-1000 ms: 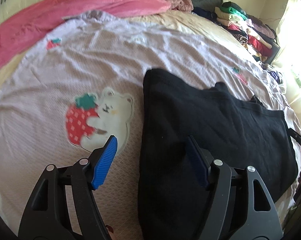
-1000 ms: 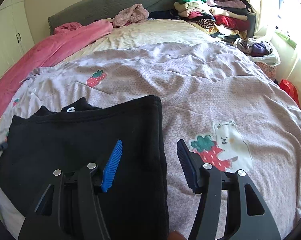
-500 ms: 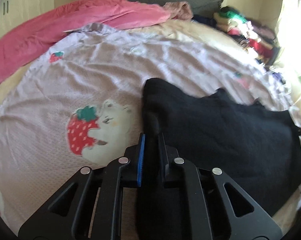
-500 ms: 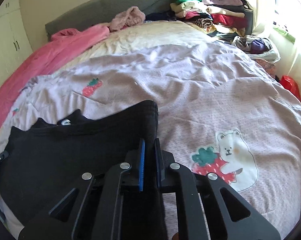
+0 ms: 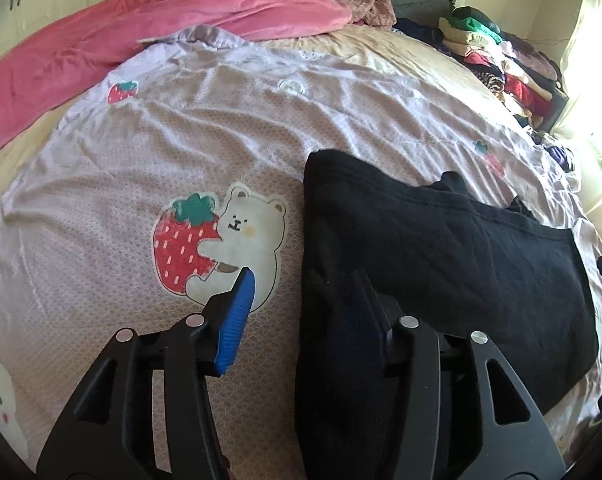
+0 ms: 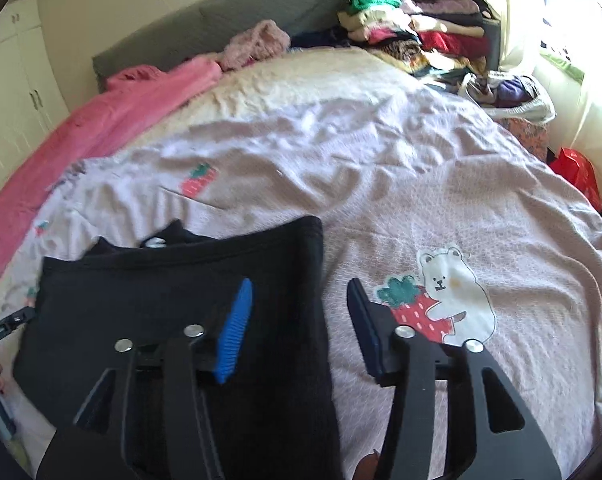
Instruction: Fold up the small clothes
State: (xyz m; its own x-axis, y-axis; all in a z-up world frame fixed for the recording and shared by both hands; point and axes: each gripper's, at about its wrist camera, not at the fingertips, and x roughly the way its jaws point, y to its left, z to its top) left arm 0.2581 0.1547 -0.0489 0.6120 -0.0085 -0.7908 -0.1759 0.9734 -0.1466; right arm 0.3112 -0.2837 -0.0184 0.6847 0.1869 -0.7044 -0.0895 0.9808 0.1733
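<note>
The black garment (image 5: 441, 248) lies flat on the lilac bedspread (image 5: 221, 128), looking already doubled over with one straight folded edge. Left gripper (image 5: 301, 304) and right gripper (image 6: 301, 316) have both just been opening, jaws released astride that edge, gripping nothing. More folds probably remain; the stacked clothes (image 6: 413, 28) wait far right.

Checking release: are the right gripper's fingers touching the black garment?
Cannot tell. The right wrist view shows the right gripper open astride the black garment edge.
</note>
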